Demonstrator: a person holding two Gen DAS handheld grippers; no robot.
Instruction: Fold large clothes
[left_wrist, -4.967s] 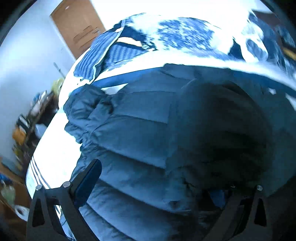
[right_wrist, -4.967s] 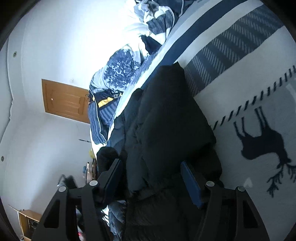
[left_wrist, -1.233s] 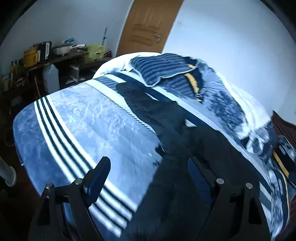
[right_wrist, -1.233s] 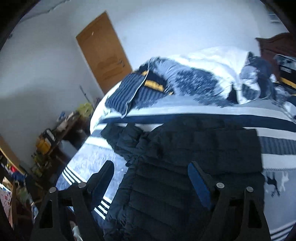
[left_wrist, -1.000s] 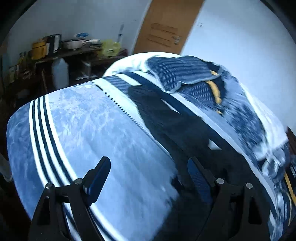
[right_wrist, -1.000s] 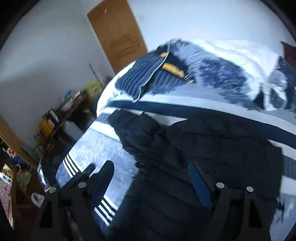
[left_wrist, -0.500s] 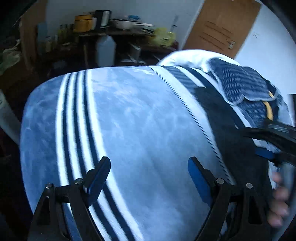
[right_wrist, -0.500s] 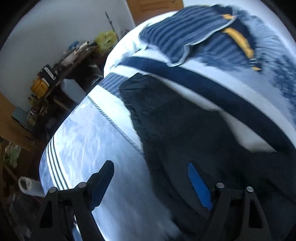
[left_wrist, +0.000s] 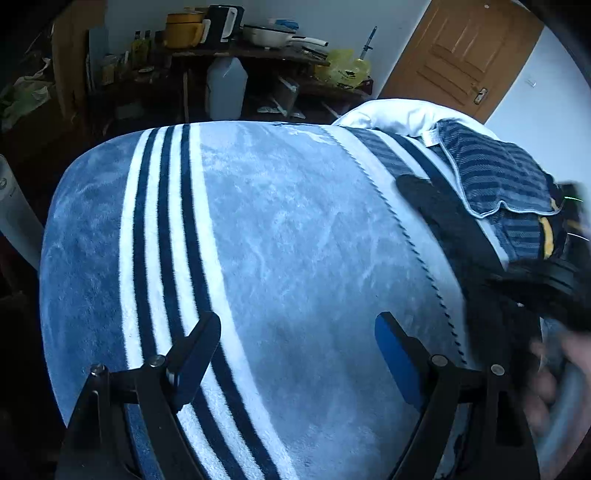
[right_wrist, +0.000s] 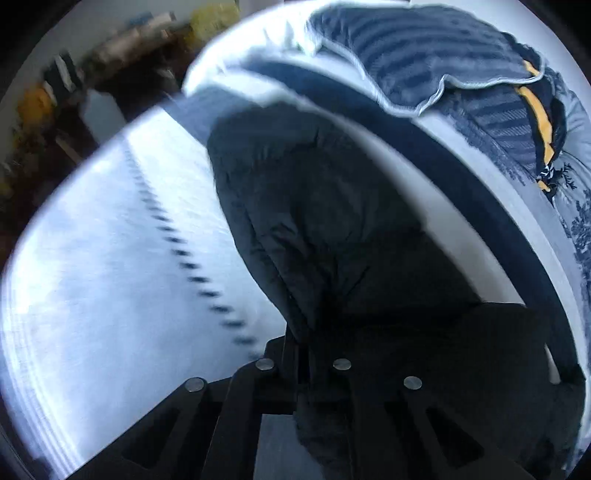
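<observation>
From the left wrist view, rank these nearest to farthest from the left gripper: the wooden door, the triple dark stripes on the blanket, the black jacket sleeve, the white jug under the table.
1. Triple dark stripes: running right under the left gripper, by its left finger.
2. Black jacket sleeve: off to the right on the bed.
3. White jug: past the bed's far edge, under the cluttered table.
4. Wooden door: upper right, in the far wall.

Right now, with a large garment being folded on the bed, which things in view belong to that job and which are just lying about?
Part of the job:
- black quilted puffer jacket
- right gripper, shut on its sleeve
- left gripper, open over the blue striped blanket

Just lying about:
- navy striped pillow
- yellow pot
- white plastic jug
- brown wooden door
</observation>
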